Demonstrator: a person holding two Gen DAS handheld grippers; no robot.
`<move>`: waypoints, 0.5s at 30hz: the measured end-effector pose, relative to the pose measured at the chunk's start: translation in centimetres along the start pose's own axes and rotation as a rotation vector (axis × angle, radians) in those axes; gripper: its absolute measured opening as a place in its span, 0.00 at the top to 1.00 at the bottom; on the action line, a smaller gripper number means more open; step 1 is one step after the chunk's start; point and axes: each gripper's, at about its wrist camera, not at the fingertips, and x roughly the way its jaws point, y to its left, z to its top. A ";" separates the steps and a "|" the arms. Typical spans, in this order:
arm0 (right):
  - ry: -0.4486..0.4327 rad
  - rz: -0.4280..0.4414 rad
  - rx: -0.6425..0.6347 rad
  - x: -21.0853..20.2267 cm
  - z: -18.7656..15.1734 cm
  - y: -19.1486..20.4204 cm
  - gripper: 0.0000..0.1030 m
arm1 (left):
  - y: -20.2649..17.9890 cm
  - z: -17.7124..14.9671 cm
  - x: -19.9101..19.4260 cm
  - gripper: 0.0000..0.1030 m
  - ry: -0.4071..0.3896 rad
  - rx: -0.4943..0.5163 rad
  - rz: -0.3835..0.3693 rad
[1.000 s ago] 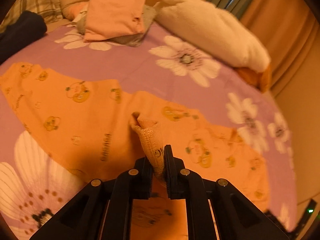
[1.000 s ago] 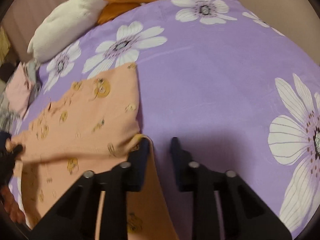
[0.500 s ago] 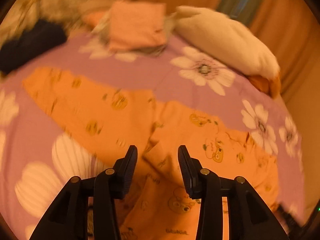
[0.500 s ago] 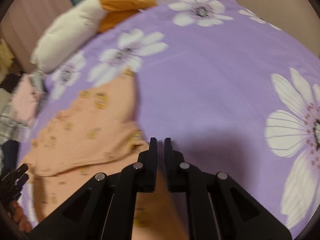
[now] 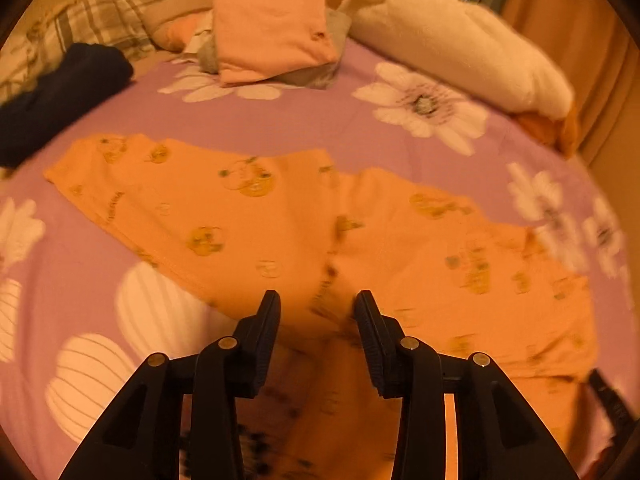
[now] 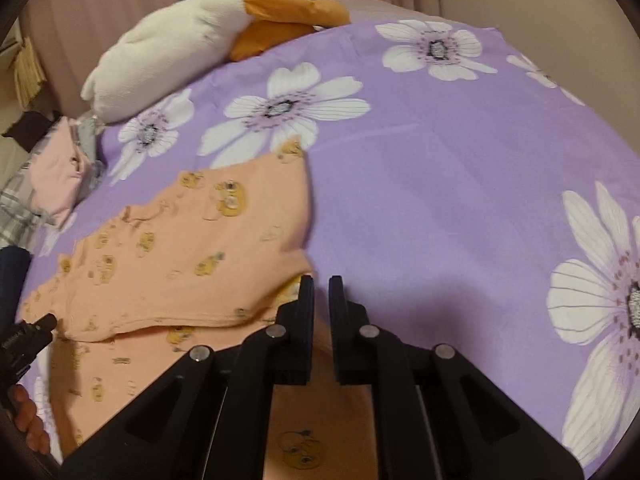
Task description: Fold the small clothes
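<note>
Hovering low over the bed, the left gripper (image 5: 316,312) has its jaws spread wide with nothing between them, and the orange printed garment (image 5: 248,216) lies directly under and ahead of them. The right gripper (image 6: 321,300) has its jaws drawn nearly together, only a narrow slit showing between them; they sit at the garment's near right edge (image 6: 192,252), but whether any cloth is caught in that slit cannot be told. The garment is spread across the purple flowered bedsheet (image 5: 280,120), with one part folded over onto another so that a doubled edge runs across it in the right wrist view. It carries small yellow cartoon prints. At the far left of the right wrist view, the left gripper's black tip (image 6: 28,336) and the fingers (image 6: 28,420) of the hand holding it show at the garment's other end. Farther along the bed, beyond the garment, a folded pink cloth (image 5: 272,32) rests on top of a grey piece (image 5: 320,72), a dark navy bundle (image 5: 60,92) lies to the left near a plaid fabric (image 5: 92,24), and a long white plush toy (image 5: 460,44) with an orange end stretches along the far right side. Curtains (image 6: 100,4) hang behind the bed.
</note>
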 end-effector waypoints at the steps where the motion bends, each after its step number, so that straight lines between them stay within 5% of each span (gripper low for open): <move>1: 0.016 0.005 0.004 0.5 0.1 0.0 0.91 | 0.4 0.0 0.9 0.61 0.036 -0.015 0.003; 5: 0.054 -0.042 -0.017 1.9 -0.3 0.5 0.89 | 3.8 0.9 -0.2 0.61 0.049 -0.150 -0.085; 11: 0.061 -0.066 -0.051 1.9 -0.2 0.1 0.77 | 12.6 2.8 -3.1 0.52 -0.063 -0.274 -0.142; 15: 0.056 -0.080 -0.068 2.0 -0.3 0.3 0.75 | 21.3 2.6 -0.8 0.52 0.042 -0.527 -0.241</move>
